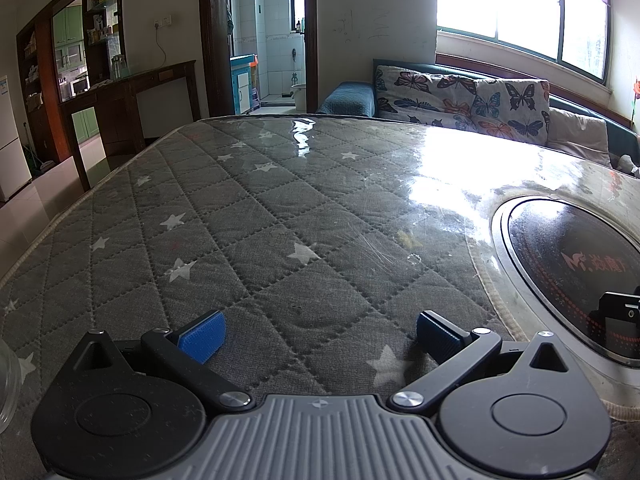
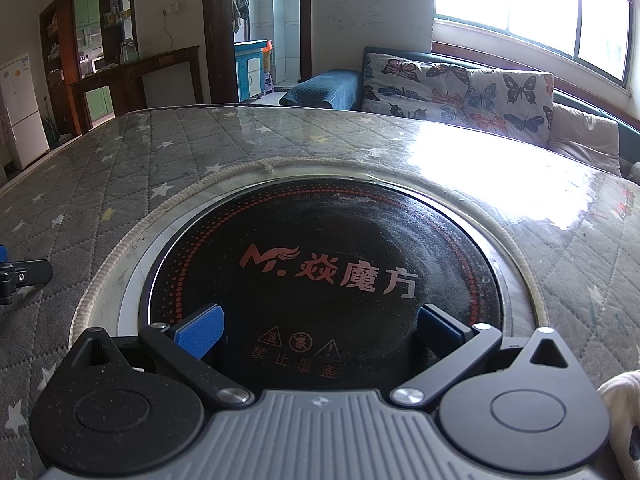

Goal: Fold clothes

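My left gripper (image 1: pixel 318 334) is open and empty, low over the grey quilted star-pattern table cover (image 1: pixel 280 208). My right gripper (image 2: pixel 320 330) is open and empty over the round black hotplate (image 2: pixel 320 264) set into the table. A bit of cream cloth (image 2: pixel 624 420) shows at the right wrist view's lower right edge; what garment it is cannot be told. The left gripper's side (image 2: pixel 20 276) shows at the far left of the right wrist view, and the right gripper's side (image 1: pixel 620 306) at the far right of the left wrist view.
The hotplate (image 1: pixel 576 264) lies to the right of my left gripper. A sofa with butterfly cushions (image 1: pixel 464 96) stands behind the table under a bright window. A dark wooden counter (image 1: pixel 132 92), shelves and a white fridge (image 2: pixel 20 112) are to the left. A clear container's edge (image 1: pixel 8 388) is at lower left.
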`<state>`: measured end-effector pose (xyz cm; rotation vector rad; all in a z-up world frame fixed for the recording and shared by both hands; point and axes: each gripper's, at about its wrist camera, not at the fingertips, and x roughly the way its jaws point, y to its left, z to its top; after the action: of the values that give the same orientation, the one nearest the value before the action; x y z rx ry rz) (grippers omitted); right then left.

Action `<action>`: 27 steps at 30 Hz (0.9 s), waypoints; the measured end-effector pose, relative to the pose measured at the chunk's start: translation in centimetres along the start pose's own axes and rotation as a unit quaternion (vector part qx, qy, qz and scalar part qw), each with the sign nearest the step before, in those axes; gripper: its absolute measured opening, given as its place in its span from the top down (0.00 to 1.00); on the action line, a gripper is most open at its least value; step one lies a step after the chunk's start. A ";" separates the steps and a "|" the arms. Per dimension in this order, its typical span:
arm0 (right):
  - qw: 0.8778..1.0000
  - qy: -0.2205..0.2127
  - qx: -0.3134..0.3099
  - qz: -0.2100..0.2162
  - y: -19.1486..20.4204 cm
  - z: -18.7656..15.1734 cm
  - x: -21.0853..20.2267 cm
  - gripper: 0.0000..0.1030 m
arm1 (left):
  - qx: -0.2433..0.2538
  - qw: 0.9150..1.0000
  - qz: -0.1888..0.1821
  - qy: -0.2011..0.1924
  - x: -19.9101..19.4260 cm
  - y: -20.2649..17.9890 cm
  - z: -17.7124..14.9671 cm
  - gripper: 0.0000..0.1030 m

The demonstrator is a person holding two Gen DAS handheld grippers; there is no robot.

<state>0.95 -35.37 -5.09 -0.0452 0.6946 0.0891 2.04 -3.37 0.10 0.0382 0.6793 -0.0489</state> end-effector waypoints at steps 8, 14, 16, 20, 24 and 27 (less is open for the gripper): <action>1.000 0.000 0.000 0.000 0.0 0.0 0.0 0.00 | 0.000 1.000 0.000 0.000 0.0 0.1 0.0 0.00; 1.000 0.000 0.000 0.000 0.0 0.0 0.0 0.00 | -0.001 1.000 -0.001 0.000 0.1 0.1 0.0 0.00; 1.000 0.000 0.000 0.000 0.0 0.0 0.0 0.00 | -0.001 1.000 -0.001 0.000 0.1 0.1 0.0 0.00; 1.000 0.000 0.000 0.000 0.0 0.0 0.0 0.00 | -0.002 1.000 -0.001 0.000 0.1 0.0 0.0 0.00; 1.000 0.000 0.000 0.000 0.0 0.0 0.0 0.00 | -0.002 1.000 -0.001 0.000 0.1 0.1 0.0 0.00; 1.000 0.000 0.000 0.000 0.0 0.0 0.0 0.00 | -0.002 1.000 -0.001 0.000 0.1 0.3 0.0 0.00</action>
<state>0.97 -35.36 -5.10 -0.0453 0.6944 0.0889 2.14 -3.09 0.05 0.0343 0.6802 -0.0503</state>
